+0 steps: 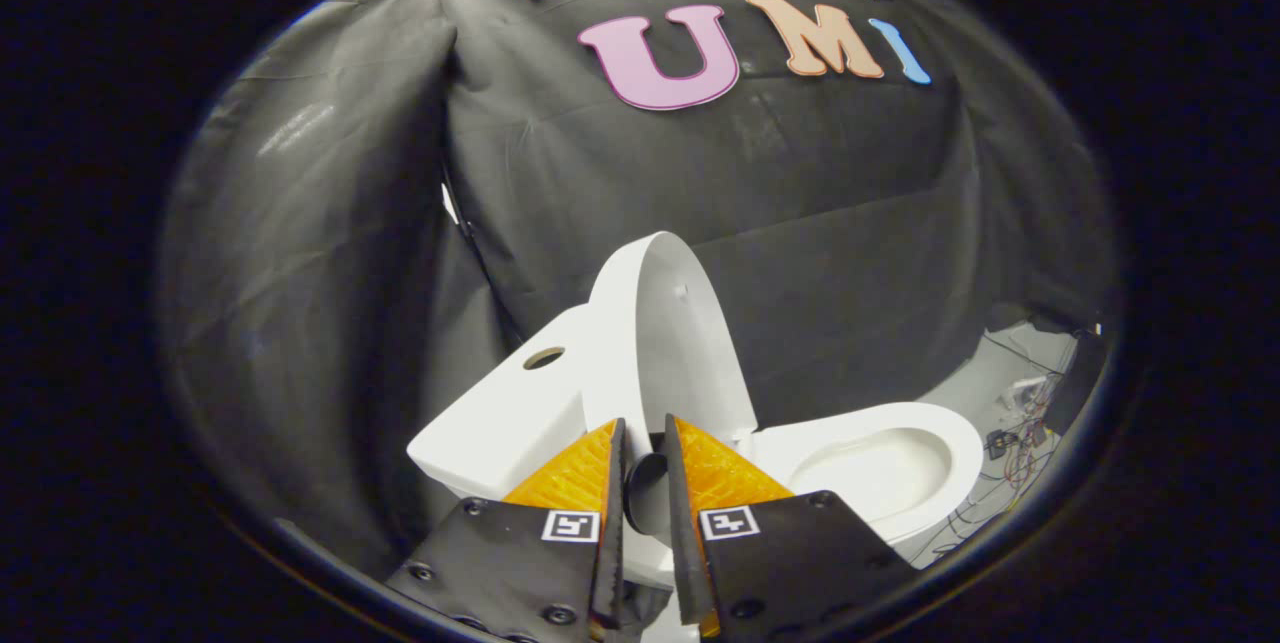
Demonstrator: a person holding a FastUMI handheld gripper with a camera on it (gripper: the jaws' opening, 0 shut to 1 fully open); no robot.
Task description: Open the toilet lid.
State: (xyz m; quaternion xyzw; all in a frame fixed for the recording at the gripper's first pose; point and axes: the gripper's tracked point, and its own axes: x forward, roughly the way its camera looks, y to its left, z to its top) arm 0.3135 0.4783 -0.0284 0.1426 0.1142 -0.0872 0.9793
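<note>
The toilet lid [665, 323] stands raised beside the tank [500, 413]. The hand-held gripper [645, 438] has its fingers narrowly apart, gripping nothing, near the lid's lower edge

Pale grey floor [985, 363] beyond the gripper [645, 443] with fingers slightly parted, white toilet [880, 458] standing on it; tangled wires [1020, 448] lying beside the bowl

The toilet lid [665, 333] stands raised, nearly upright, leaning back against the white tank [500, 418]. The gripper [645, 443] sits just in front of the lid's lower edge, its jaws a narrow gap apart with nothing pressed between them. The open bowl [880, 463] lies beside them, and loose cables [1020, 443] lie on the floor beyond it.
</note>
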